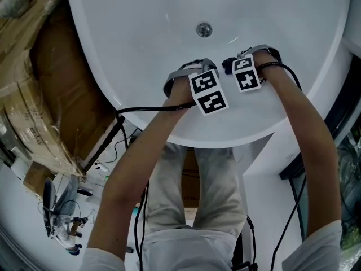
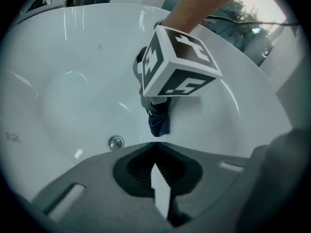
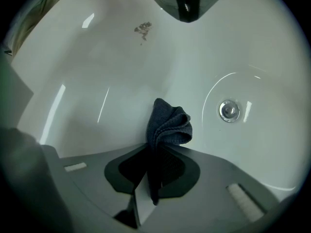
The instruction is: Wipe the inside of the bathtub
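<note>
Two grippers inside the white tub [image 1: 135, 38]
Left gripper [image 2: 154, 148] is empty, its jaws pressed together, and hangs over the tub floor. Right gripper [image 3: 156, 154] clamps a dark cloth [image 3: 170, 125] near the drain [image 3: 229, 110].

No readable text or labels.

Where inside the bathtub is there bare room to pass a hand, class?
Bare: the bathtub floor beyond the drain and along both side walls. Crowded: the near end, where the left tongs and the right tongs, holding a dark cloth, sit together.
</note>
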Motion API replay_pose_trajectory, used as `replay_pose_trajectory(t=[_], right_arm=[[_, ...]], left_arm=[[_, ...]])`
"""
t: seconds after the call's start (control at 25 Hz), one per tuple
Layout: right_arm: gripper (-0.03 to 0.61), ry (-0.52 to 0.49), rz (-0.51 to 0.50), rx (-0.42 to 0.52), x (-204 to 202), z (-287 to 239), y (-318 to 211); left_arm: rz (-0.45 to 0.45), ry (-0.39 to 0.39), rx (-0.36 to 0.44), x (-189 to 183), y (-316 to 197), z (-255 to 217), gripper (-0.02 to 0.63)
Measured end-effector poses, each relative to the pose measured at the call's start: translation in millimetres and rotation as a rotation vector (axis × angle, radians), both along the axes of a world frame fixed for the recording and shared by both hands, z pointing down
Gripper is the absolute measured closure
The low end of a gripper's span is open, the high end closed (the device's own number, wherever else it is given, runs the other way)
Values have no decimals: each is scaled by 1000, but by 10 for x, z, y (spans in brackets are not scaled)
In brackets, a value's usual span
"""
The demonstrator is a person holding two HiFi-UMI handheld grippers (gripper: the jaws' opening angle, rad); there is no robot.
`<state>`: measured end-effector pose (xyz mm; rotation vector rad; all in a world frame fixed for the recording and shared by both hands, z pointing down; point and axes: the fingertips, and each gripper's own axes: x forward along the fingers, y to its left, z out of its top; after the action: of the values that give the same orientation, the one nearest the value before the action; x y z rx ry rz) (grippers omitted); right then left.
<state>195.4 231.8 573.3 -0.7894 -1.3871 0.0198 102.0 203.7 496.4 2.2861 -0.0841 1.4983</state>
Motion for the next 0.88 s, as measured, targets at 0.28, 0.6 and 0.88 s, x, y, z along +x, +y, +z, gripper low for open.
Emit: replay_pose_trajectory(t=[0.28,0.6,0.88], right_arm=[[532,-2,10,-22,-2,-236,109],[532,1,47,-37,3,-518,227],[532,5,97,-51,-11,-838,344]], left_arm=[[13,8,-3,8,43,-165,609],[49,12,-10,65,164,-364,611],[78,14,-13,113,272,-542,609]])
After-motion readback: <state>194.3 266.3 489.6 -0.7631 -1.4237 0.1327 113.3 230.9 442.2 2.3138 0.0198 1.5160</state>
